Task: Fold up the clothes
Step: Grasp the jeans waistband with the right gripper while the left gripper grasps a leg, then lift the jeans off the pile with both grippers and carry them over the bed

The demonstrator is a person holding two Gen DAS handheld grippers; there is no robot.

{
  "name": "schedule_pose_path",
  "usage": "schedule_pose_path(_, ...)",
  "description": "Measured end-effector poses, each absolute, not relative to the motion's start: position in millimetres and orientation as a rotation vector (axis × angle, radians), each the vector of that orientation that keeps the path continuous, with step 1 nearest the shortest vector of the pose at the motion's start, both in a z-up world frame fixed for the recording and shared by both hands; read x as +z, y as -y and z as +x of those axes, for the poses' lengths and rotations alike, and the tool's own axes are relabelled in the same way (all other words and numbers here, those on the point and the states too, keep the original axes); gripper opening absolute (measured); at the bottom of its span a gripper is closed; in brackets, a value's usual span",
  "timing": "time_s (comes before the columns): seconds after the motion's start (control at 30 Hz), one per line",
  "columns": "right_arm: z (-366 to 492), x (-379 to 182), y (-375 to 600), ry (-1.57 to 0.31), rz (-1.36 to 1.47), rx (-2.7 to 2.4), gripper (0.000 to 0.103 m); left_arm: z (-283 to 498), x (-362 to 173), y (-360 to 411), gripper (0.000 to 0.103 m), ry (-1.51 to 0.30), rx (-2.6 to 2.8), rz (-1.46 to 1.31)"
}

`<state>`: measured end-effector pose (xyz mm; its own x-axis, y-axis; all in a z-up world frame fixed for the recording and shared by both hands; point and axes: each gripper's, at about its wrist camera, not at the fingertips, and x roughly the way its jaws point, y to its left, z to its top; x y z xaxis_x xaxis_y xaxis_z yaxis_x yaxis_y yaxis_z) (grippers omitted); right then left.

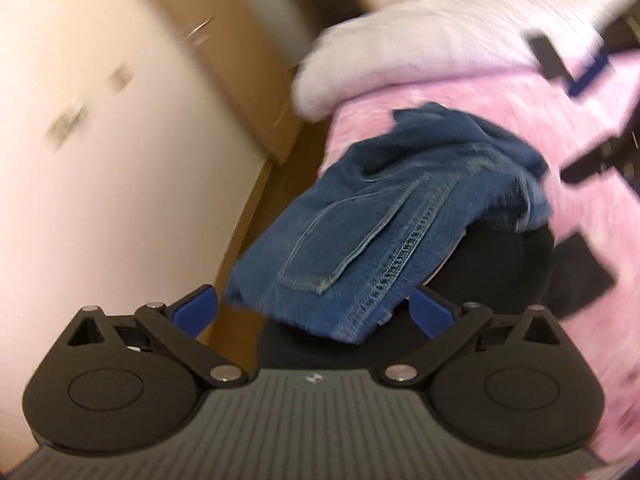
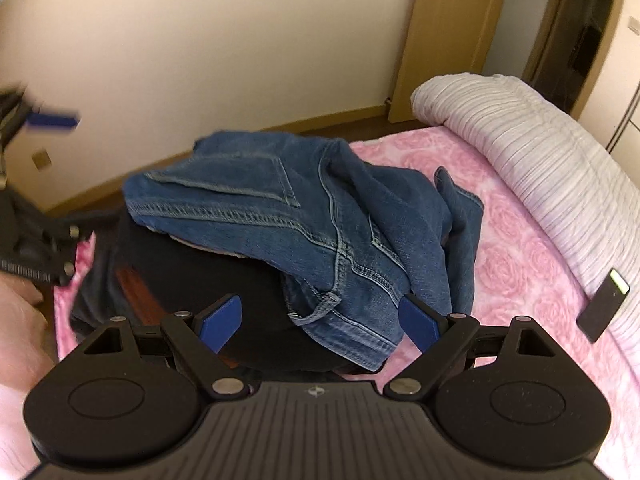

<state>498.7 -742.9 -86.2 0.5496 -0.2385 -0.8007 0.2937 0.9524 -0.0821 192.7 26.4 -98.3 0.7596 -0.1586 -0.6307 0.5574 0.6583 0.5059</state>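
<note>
1. A pair of blue jeans (image 2: 304, 216) is seen crumpled on the bed (image 2: 520, 248), which is covered by a pink rose-patterned blanket (image 2: 516, 224).
2. The jeans are draped partly over a black garment (image 2: 224, 280), which lies beneath them on the side nearer the cameras.
3. A back pocket and a stitched seam of the jeans are turned upward, and a leg is bunched toward the far side.
4. The left hand-held gripper (image 1: 314, 310) is held just in front of the jeans, with its blue-padded fingers (image 1: 196, 312) spread wide apart and nothing between them.
5. The right hand-held gripper (image 2: 320, 322) is held over the near edge of the jeans, its fingers likewise apart; the waistband hem is seen between them, but it is not clamped.
6. Beyond the jeans, a white ribbed quilt (image 2: 532, 140) is rolled along the far edge of the bed.
7. A dark phone (image 2: 602, 306) is seen right of the jeans, lying at the edge of the quilt.
8. Behind the jeans, a cream wall and a wooden door (image 2: 444, 40) are visible.
9. The left wrist view is blurred.
</note>
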Motion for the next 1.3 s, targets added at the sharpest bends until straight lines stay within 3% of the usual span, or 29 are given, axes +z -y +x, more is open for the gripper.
schedule_pose_path(0.13, 514.3, -111.0, 751.1, -0.982, 0.016, -0.289, 0.088, 213.9, -132.3, -18.2, 0.086, -0.553, -0.627, 0.939)
schedule_pose_path(0.27, 529.7, -135.2, 757.7, -1.009, -0.028, -0.262, 0.088, 228.7, -155.7, -13.1, 0.069, -0.532, -0.756, 1.036)
schedule_pose_path(0.3, 533.1, -141.4, 759.1, -1.015, -0.042, -0.256, 0.088, 232.7, -156.8, -12.8, 0.055, -0.54, -0.796, 1.038)
schedule_pose_path(0.33, 536.2, -147.6, 759.8, -1.024, -0.058, -0.25, 0.088, 237.5, -155.6, -12.9, 0.048, -0.562, -0.825, 1.023)
schedule_pose_path(0.5, 550.2, -168.1, 767.4, -1.019, -0.09, -0.229, 0.088, 266.7, -127.7, -24.1, 0.037, -0.624, -0.88, 0.843)
schedule_pose_path(0.7, 567.4, -175.6, 772.9, -0.964, -0.094, -0.218, 0.088, 294.9, -89.7, -20.8, 0.034, -0.589, -0.898, 0.699)
schedule_pose_path(0.83, 571.3, -167.8, 780.9, -0.936, -0.052, -0.255, 0.065, 304.9, -69.1, -9.4, 0.034, -0.55, -0.92, 0.672)
schedule_pose_path(0.87, 571.7, -164.9, 783.3, -0.929, -0.038, -0.267, 0.053, 306.4, -64.8, -6.1, 0.034, -0.538, -0.925, 0.672)
schedule_pose_path(0.97, 572.5, -155.8, 790.5, -0.908, 0.003, -0.305, 0.038, 308.6, -48.0, -0.3, 0.033, -0.502, -0.933, 0.666)
schedule_pose_path(1.07, 552.7, -122.8, 796.5, -0.843, -0.002, -0.359, 0.029, 306.7, -23.5, 8.7, 0.017, -0.452, -0.945, 0.624)
schedule_pose_path(1.3, 457.4, -41.6, 798.0, -0.711, 0.033, -0.487, 0.025, 253.8, 44.7, 47.5, 0.014, -0.298, -1.016, 0.557)
